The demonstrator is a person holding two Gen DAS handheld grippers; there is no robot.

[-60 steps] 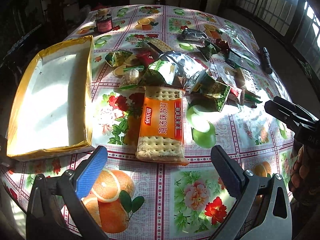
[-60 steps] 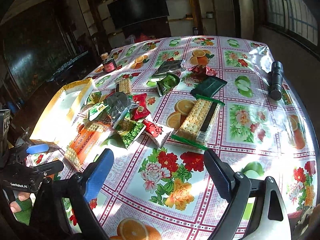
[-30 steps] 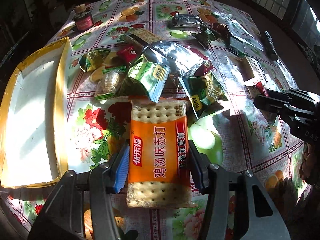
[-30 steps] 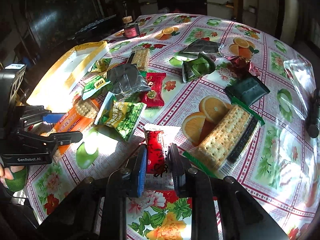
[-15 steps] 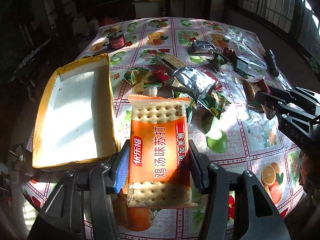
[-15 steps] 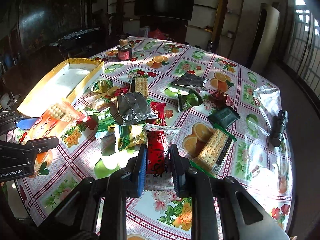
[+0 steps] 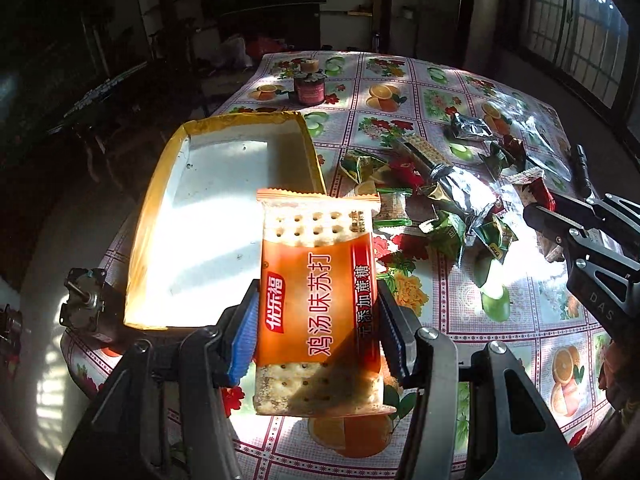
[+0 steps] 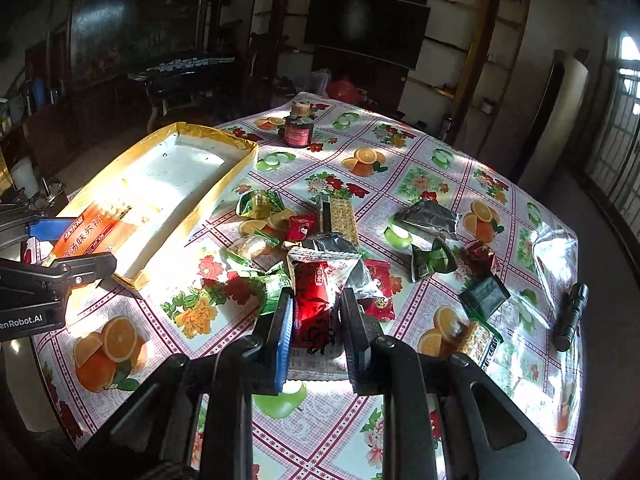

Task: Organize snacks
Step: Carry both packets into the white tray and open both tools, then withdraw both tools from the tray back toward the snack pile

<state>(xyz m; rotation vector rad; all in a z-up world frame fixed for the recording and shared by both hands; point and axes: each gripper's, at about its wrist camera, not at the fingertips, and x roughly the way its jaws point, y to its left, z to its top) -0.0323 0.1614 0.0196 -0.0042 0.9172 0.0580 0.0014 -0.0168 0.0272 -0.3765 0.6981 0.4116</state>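
Note:
My left gripper (image 7: 316, 328) is shut on an orange cracker packet (image 7: 318, 280) and holds it in the air beside the near right corner of a yellow-rimmed white box (image 7: 168, 184). In the right wrist view the packet (image 8: 92, 232) hangs over the box's (image 8: 240, 148) near end. My right gripper (image 8: 314, 328) is shut on a red and white snack packet (image 8: 316, 292) and holds it above the table. A pile of loose snack packets (image 8: 328, 248) lies in the middle of the table.
A red-labelled jar (image 8: 298, 130) stands at the table's far side. A black torch (image 8: 572, 316) lies at the right edge. A green-edged cracker packet (image 8: 476, 340) lies right of my right gripper. The floral tablecloth (image 8: 400, 152) covers the table; dark furniture surrounds it.
Both grippers closed on their packets about a second ago and have lifted them. The left one has carried the cracker packet up and left toward the box.

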